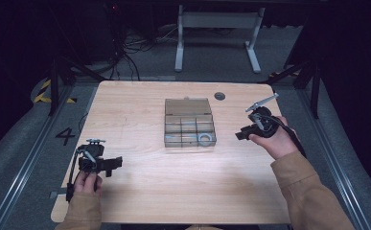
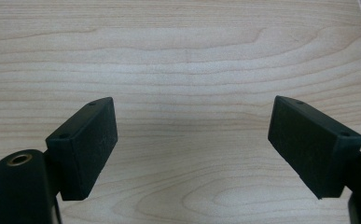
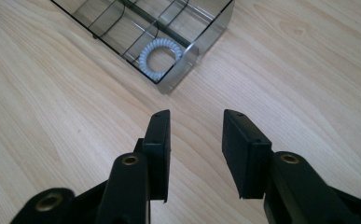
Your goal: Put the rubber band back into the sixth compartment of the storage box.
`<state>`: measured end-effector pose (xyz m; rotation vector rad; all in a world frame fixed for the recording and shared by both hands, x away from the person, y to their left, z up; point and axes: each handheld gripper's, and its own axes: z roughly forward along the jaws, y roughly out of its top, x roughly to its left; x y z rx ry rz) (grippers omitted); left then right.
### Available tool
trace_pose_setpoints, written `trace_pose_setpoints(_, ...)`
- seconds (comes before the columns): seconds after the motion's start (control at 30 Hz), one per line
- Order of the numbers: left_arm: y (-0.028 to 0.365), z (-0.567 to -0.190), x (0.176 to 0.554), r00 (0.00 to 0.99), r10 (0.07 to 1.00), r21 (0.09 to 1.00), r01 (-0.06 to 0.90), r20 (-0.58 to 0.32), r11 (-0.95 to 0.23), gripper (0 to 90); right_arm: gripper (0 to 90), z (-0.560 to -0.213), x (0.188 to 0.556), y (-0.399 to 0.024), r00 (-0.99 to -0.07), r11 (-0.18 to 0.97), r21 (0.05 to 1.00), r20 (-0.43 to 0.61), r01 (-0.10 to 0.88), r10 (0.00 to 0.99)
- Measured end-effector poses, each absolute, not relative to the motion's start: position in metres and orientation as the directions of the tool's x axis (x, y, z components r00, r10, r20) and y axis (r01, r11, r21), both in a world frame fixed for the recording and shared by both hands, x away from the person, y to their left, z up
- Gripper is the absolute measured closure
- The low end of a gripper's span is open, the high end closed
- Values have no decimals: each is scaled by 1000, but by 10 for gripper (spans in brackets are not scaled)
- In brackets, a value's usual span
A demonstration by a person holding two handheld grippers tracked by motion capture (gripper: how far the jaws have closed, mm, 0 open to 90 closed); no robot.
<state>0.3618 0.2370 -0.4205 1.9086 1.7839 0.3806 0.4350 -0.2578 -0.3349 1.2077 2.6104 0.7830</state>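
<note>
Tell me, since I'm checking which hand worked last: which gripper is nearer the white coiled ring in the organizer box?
Right. The right gripper hangs just beside the box's corner compartment holding the white coiled ring, jaws open and empty. The left gripper sits far off at the table's near left corner.

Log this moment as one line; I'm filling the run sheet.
left gripper: open, empty | right gripper: open, empty, beside organizer box | coil ring: in corner compartment

Wooden table (image 1: pixel 140 191): clear compartment box (image 1: pixel 190 123), left hand-held gripper (image 1: pixel 115 164) apparently resting.
</note>
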Motion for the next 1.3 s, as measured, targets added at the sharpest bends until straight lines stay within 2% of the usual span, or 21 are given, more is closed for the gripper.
trace_pose_setpoints(0.4,240,-421,360,90,987,530,848,-131,-7,163,566,-344,414,-283,-651,513,535,94,671,753)
trace_pose_setpoints(0.63,238,-421,360,98,987,531,847,-124,-18,163,553,-359,402,-290,-646,506,536,100,676,757)
trace_pose_setpoints(0.87,238,-421,362,98,987,531,847,-125,-17,163,544,-374,382,-304,-626,470,578,92,667,775)
trace_pose_setpoints(1.3,238,-421,362,100,987,532,847,-126,-18,163,518,-407,375,-310,-627,468,565,116,679,771)
